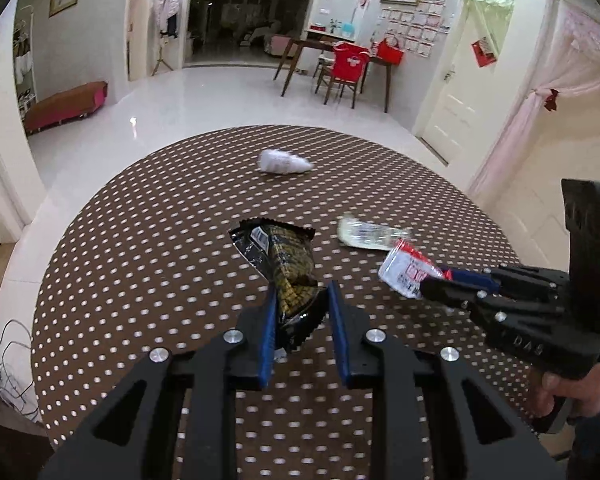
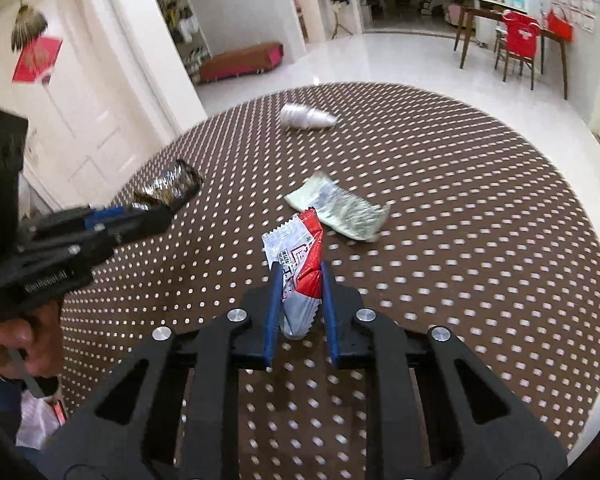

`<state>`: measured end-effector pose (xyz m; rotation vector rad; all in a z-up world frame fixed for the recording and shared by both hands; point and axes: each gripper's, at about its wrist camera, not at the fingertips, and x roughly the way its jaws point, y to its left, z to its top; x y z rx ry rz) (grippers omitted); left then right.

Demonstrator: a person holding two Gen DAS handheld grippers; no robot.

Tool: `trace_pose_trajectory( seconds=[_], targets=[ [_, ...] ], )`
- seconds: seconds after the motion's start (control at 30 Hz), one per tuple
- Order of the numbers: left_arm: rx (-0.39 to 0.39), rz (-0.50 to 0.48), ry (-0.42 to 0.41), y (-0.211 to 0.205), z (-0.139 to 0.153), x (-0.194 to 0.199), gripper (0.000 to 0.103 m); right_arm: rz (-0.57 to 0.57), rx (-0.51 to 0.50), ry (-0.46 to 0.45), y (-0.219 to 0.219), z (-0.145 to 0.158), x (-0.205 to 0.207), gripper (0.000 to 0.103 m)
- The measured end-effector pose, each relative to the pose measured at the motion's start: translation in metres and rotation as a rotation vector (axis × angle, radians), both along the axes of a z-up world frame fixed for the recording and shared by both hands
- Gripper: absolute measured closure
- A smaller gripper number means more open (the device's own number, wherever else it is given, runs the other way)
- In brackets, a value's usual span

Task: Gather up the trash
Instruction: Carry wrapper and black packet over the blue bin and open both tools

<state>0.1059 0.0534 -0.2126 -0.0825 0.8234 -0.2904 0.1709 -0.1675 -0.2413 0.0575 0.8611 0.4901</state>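
Right now your left hand-held gripper (image 1: 302,294) is clenched on a black and gold snack wrapper (image 1: 288,264), whose torn top stands up above the blue fingers (image 1: 269,320) while its lower end hangs between them, lifted over the round polka-dot worktop (image 1: 140,240). Your right hand-held gripper (image 2: 300,276) is grasping a red and white wrapper (image 2: 300,264), pinched near its middle, with the serrated white end poking up and the grey tail drooping between the pads. In the left wrist view you can see that red and white wrapper held just above the cloth, off to the right of the black one, and your right hand (image 1: 568,392) wrapped around the grip. Two pieces of trash lie on the worktop: a pale green flattened wrapper (image 2: 336,210) just beyond the right gripper's load, and a crumpled white paper ball (image 2: 306,116) well apart from it, near the far edge. Both views are blurred, so the print on the wrappers cannot be read
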Motion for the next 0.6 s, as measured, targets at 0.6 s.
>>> trace_pose_trajectory(
  seconds=[0.6],
  targets=[
    [-0.022, -0.224, -0.074, -0.133, 0.042, 0.005, 0.08, -0.312, 0.106, -0.165, -0.174, 0.07, -0.051, 0.084]
  ],
)
